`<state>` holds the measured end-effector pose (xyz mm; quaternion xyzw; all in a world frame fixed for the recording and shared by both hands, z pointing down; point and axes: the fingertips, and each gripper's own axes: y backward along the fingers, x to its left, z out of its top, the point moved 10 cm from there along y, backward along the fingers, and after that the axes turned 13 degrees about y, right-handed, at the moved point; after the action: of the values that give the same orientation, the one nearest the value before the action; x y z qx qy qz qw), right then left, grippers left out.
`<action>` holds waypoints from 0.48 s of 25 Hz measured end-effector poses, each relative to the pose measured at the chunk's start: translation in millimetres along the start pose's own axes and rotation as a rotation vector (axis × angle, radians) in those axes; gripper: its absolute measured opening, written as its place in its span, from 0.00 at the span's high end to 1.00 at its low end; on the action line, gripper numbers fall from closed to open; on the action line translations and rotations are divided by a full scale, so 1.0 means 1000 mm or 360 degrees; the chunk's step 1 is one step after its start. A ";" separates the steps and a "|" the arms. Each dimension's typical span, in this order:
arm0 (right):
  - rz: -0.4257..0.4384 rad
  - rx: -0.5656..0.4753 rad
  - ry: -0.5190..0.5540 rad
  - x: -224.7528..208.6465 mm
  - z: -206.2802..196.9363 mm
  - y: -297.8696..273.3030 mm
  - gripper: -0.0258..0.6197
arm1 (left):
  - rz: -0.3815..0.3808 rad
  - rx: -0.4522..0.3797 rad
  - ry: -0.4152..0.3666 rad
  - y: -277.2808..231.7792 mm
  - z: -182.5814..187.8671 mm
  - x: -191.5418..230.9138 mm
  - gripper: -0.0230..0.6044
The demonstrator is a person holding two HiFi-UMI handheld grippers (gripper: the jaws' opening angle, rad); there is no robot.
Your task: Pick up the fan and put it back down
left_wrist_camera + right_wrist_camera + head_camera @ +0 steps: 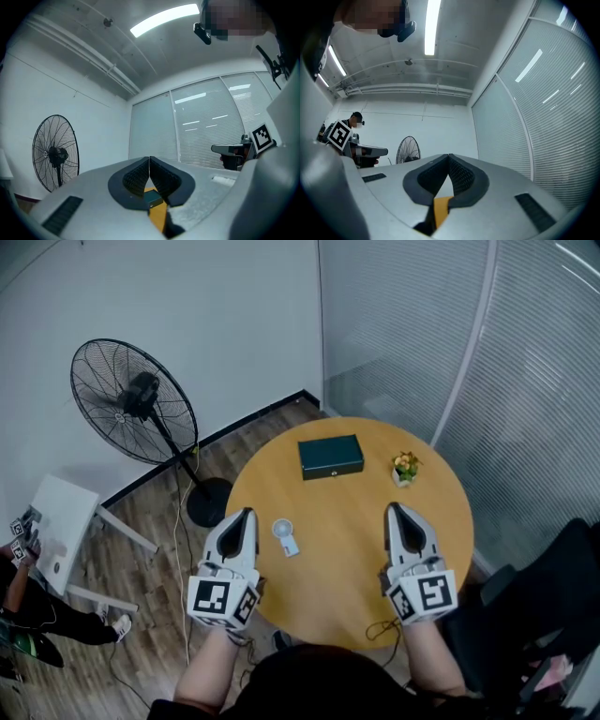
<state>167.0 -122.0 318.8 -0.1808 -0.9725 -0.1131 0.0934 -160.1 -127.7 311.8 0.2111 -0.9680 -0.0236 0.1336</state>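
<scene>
The small white fan (284, 535) lay flat near the left edge of the round wooden table (352, 549), just right of the left gripper (247, 515), its long axis running from the round head on the far side to the handle pointing toward the near edge and slightly right. Both the left gripper and the right gripper (394, 511) rested over the near edge with jaws pressed together on nothing. A dark box (330, 457) and a little flower pot (405, 468) sat toward the far edge, while a standing fan (133, 401) stood on the wood floor (150, 512) by the white wall.

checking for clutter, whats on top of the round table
A small fan, a dark box and a little plant. The left gripper and right gripper hide the tabletop beneath them.
</scene>
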 end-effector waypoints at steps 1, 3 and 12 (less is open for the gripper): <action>0.0003 0.0000 0.0002 -0.001 0.000 0.000 0.95 | 0.0001 0.0001 0.0000 -0.001 0.000 -0.001 0.95; 0.0012 -0.0001 0.0007 -0.002 -0.002 0.000 0.96 | 0.0002 0.0003 0.0000 -0.002 -0.001 -0.002 0.95; 0.0013 -0.0007 0.0000 -0.006 -0.002 0.007 0.95 | 0.0012 0.0005 0.0005 0.000 -0.004 -0.009 0.95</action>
<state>175.8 -118.1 320.3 -0.1849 -0.9715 -0.1150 0.0935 -151.4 -123.8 313.4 0.2077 -0.9686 -0.0212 0.1349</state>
